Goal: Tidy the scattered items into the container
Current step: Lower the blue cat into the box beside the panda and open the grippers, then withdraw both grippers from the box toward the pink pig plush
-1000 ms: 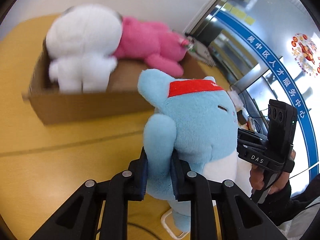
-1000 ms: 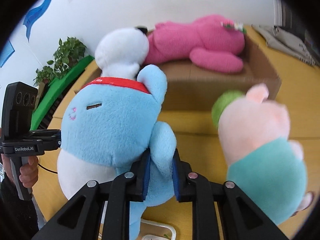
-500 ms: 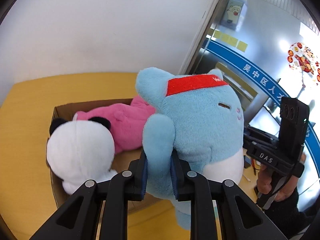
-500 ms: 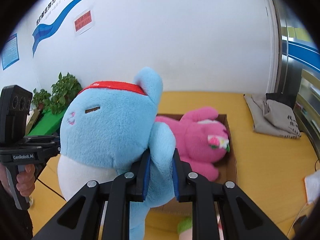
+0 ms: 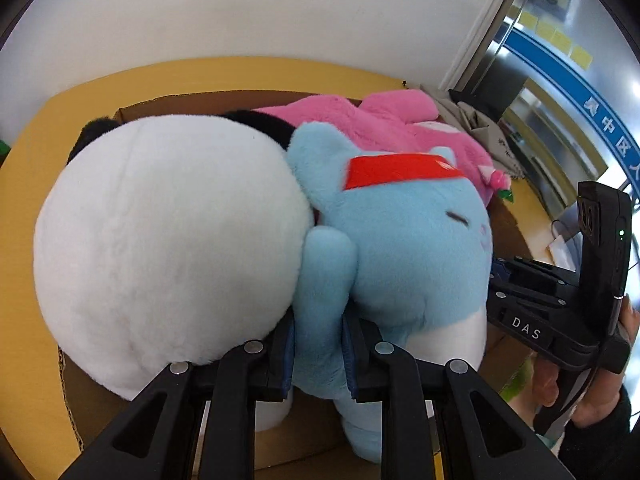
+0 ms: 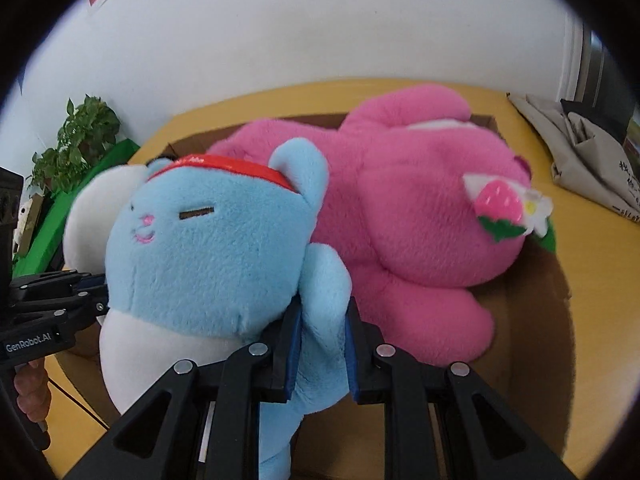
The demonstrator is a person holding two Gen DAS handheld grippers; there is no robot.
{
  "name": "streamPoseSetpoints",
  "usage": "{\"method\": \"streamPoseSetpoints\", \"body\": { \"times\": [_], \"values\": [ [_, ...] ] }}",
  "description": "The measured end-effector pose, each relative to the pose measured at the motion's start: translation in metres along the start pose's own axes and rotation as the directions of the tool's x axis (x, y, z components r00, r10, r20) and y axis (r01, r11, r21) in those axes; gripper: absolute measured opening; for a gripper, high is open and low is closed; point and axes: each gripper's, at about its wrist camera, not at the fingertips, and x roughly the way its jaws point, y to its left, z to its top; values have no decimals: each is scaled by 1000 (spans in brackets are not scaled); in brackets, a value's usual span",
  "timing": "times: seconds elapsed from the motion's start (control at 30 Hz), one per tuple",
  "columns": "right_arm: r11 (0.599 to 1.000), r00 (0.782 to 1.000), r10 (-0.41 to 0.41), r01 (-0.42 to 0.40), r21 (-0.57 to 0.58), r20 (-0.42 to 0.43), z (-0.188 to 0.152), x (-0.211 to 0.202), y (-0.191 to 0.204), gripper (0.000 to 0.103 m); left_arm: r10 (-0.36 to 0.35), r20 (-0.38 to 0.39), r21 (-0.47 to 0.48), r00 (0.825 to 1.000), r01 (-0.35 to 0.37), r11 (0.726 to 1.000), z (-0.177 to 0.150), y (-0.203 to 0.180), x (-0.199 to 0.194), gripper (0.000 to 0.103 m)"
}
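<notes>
A blue plush cat with a red headband hangs between both grippers. My left gripper is shut on one of its arms, my right gripper on the other arm; the cat shows face-on in the right wrist view. It is down inside the cardboard box, wedged between the white panda plush and the pink bear plush. The box's right wall stands beside the pink bear.
The box sits on a yellow table. A folded grey bag lies at the table's far right. A potted plant stands beyond the left edge. A white wall is behind the table.
Both grippers have carried the blue cat forward and down from above the box into it, between the panda and the pink bear. Both grips stay shut.
</notes>
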Motion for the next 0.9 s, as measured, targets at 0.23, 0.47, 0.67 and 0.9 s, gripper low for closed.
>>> {"method": "streamPoseSetpoints", "body": {
  "times": [0.23, 0.47, 0.67, 0.9],
  "values": [
    [1000, 1000, -16, 16, 27, -25, -16, 12, -1, 28, 78, 5, -4, 997, -78, 997, -6, -5, 6, 27],
    [997, 996, -70, 69, 19, 63, -24, -38, -1, 61, 92, 95, -46, 991, -88, 995, -19, -6, -39, 53],
    [996, 967, -70, 80, -29, 246, -37, -119, 18, 81, 160, 249, -48, 955, -153, 987, -43, -21, -101, 103],
    [991, 960, -121, 130, -20, 250, -53, -147, 36, 81, 229, 413, -63, 881, -223, 973, -72, -38, -170, 103]
  ]
}}
